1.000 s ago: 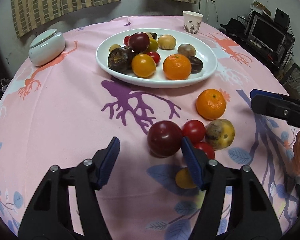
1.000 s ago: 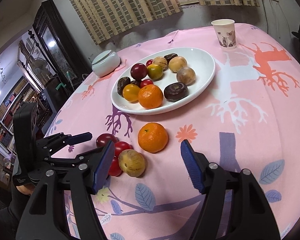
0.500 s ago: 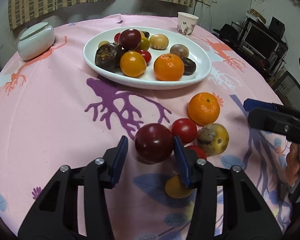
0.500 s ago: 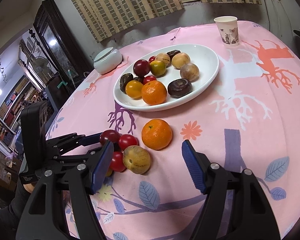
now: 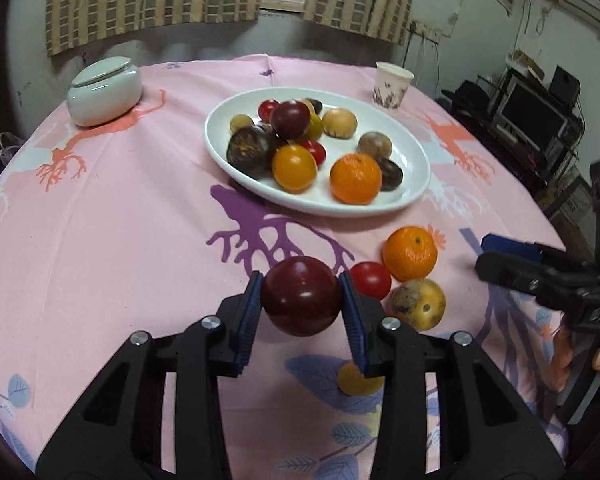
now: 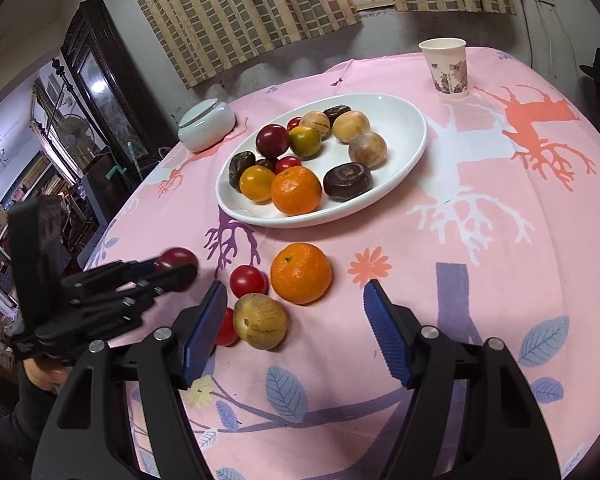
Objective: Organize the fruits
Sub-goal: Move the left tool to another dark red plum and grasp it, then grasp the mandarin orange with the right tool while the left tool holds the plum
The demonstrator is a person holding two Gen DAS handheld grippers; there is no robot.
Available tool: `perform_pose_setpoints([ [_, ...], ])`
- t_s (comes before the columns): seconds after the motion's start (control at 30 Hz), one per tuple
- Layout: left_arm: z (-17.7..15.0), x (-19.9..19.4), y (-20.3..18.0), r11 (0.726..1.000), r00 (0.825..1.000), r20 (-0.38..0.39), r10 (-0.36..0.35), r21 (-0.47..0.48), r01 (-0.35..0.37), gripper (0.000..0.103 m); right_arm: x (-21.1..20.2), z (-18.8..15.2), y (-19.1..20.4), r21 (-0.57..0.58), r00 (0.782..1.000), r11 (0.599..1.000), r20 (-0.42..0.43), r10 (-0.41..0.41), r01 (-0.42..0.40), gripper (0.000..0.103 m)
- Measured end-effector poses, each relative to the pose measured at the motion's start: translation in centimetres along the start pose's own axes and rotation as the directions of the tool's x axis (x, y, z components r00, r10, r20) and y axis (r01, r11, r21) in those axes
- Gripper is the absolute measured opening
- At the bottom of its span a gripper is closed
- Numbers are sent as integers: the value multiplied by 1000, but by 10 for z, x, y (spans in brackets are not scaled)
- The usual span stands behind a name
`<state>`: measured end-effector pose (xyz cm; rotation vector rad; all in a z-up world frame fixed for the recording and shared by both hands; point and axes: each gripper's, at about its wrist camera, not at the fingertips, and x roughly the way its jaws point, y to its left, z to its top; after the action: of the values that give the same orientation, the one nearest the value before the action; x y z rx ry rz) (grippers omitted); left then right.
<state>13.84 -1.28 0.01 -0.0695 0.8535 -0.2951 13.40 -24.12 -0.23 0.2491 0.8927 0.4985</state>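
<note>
The dark red plum (image 5: 302,295) is pinched between the pads of the left tongs (image 5: 301,307), whose jaws have just been closing, and is held clear of the pink tablecloth (image 5: 132,240). The right tongs (image 6: 296,320) are kept spread, empty. Just beyond them lie a brownish fruit (image 6: 260,321), a tomato (image 6: 249,280) and an orange (image 6: 301,273). Farther off, the white plate (image 6: 404,128) is filled with fruit.

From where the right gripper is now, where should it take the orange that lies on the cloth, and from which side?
Grip the loose orange across its widest middle, coming from above and the near side. It is round, so pads off-centre would slip. The red tomato almost touches its left side; its right side is free. The right gripper is open and empty.
</note>
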Motion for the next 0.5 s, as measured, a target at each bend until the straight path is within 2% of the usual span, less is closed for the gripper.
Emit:
perform_pose_setpoints([
  [0.17,-2,2,1,999,999,-9,46,11,-46,39,7,-4,3,-50,995,994,8,-95,95,71],
  [0.27,-2,3,4,999,999,-22,41,0,-41,39,11,-5,6,-47,995,994,10,-101,102,71],
  [0.4,-3,1,4,997,997,-1,71,16,-71,39,22,1,12,-22,992,992,-13,-127,126,71],
  [0.5,-2,2,8,998,998,-15,55,-6,-55,39,38,9,23,-46,989,988,-37,-146,145,70],
])
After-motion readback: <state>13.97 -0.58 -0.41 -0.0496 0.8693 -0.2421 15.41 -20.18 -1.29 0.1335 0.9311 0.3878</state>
